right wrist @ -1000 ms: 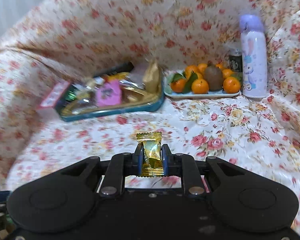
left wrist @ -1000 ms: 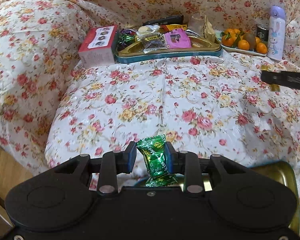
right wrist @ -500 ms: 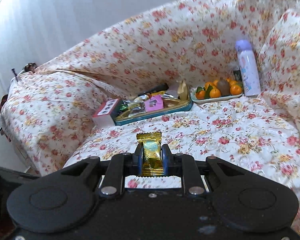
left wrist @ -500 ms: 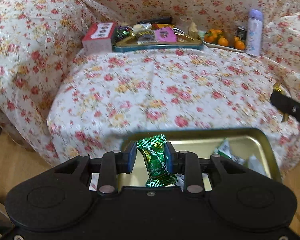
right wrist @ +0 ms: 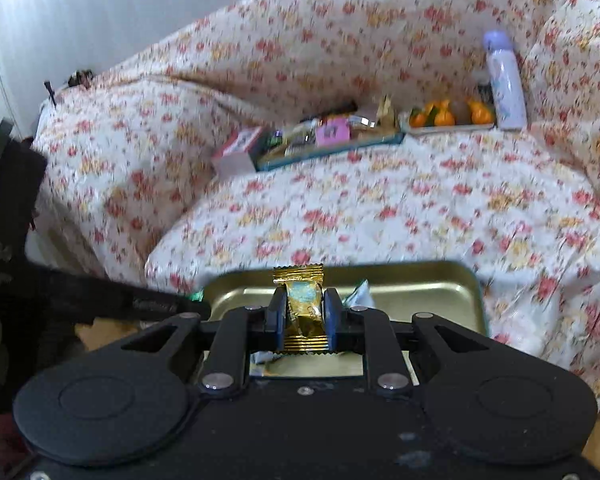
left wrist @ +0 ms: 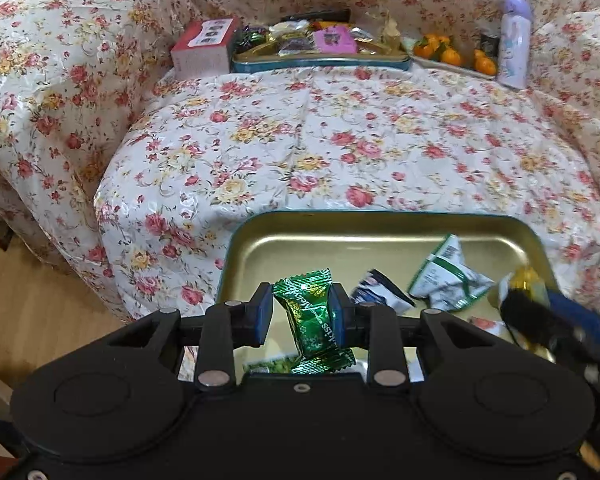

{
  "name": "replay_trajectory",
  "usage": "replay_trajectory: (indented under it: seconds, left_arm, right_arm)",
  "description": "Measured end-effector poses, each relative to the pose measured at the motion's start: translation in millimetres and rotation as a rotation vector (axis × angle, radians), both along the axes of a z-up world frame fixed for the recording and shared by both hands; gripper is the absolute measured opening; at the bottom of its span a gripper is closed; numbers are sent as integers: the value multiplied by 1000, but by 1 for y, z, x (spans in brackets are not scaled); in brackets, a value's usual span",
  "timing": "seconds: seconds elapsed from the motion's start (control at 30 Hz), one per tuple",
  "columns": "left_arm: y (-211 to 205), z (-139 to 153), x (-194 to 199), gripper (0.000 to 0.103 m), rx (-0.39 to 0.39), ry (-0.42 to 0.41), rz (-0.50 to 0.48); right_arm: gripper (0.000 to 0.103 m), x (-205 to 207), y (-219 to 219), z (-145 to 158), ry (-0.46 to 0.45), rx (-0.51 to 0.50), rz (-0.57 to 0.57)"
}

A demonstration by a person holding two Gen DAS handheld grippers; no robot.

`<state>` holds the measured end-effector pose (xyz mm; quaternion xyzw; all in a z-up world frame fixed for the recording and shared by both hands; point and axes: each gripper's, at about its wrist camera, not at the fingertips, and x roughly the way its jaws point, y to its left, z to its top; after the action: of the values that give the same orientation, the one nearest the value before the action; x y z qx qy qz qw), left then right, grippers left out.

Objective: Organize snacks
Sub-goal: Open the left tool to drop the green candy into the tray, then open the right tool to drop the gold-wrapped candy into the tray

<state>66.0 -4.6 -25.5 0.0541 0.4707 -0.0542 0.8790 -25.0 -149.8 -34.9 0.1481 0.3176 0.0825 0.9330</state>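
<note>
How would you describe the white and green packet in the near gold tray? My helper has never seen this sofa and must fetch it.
Start at the flowered sofa and find the gold tray at its front edge, not the crowded tray at the back. The white and green packet lies toward its right side, crumpled. It is larger than the dark blue and white wrapper to its left.

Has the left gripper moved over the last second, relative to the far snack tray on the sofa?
Yes. The left gripper, shut on the green candy, pulled back from the far snack tray; it is now over the near gold tray.
</note>
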Motion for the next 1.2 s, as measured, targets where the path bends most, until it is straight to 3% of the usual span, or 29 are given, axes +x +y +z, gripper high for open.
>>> replay_trajectory:
  seconds: [0.27, 0.47, 0.9, 1.2]
  left_arm:
    - [0, -21, 26, 39, 37, 54, 38]
    - [-3, -24, 31, 42, 47, 58, 42]
    - [8, -15, 23, 44, -5, 68, 75]
    - [11, -1, 2, 44, -28, 42, 79]
  right_arm:
    - [20, 32, 17, -19, 135, -77, -15]
    - [21, 45, 23, -27, 173, -109, -4]
    - [23, 55, 29, -31, 203, -134, 13]
    - [32, 43, 22, -24, 183, -134, -1]
